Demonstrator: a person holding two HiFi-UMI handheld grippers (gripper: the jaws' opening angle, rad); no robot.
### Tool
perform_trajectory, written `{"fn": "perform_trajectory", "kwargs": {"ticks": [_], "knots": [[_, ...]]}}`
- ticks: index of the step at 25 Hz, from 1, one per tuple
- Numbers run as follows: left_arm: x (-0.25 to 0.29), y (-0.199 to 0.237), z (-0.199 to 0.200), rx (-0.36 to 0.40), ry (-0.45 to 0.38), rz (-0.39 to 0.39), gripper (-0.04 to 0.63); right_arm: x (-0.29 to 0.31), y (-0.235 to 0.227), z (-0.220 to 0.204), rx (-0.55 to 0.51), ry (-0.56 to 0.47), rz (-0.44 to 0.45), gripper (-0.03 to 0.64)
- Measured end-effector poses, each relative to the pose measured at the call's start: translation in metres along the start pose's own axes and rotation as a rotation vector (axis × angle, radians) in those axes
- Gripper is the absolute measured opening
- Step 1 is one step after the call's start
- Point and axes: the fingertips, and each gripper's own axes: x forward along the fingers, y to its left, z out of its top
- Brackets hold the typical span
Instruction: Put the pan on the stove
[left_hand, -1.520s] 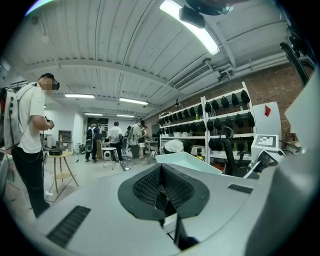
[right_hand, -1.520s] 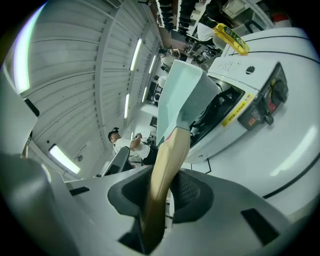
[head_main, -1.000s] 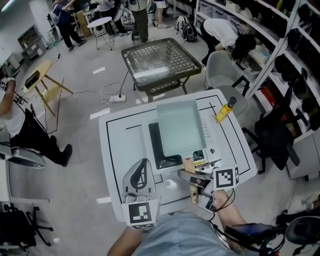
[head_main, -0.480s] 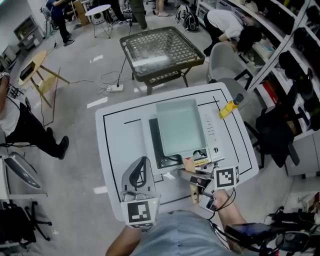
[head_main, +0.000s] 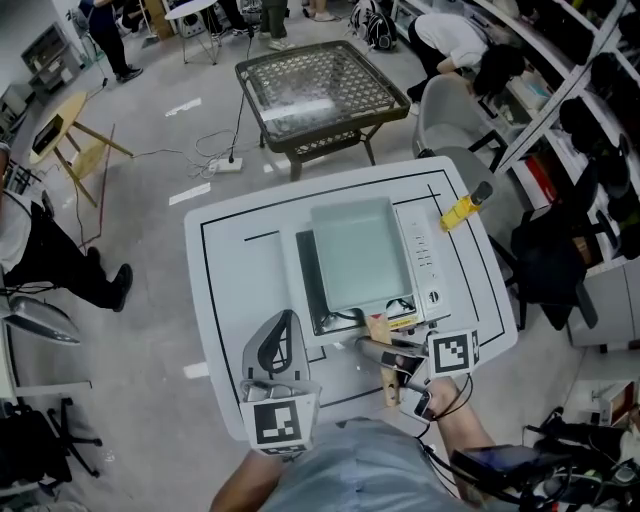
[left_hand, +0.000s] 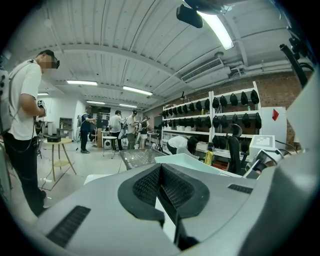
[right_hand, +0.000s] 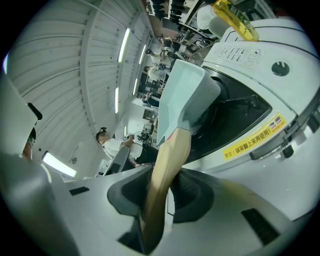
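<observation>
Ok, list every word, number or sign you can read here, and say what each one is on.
Yellow sticker on the stove: Chinese print ending "再使用!"; the rest is too warped to read surely.
Stove control panel: marks too small to read.
Marker cubes: black-and-white square patterns, no words.
Yellow bottle: no readable label.

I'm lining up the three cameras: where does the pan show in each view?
Head view: the pan at centre, over the stove.
Left gripper view: its pale rim, just right of centre.
Right gripper view: upper centre, wooden handle running down between the jaws.
Shared landmark: the yellow bottle, in all three.
</observation>
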Motion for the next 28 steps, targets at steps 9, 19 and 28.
{"fn": "perform_trajectory", "kwargs": {"ticks": [9,19,28], "knots": [[0.008,0.004,-0.003,-0.013,0.012,-0.001,0.018,0.003,0.002,0.003,0.005,0.028,0.017,0.124],[0.008,0.004,-0.004,-0.023,0.02,0.003,0.018,0.001,0.003,0.003,0.072,0.042,0.06,0.124],[0.006,-0.007,-0.006,-0.005,0.015,-0.023,0.018,-0.009,-0.003,0.007,0.06,-0.03,0.082,0.21]]}}
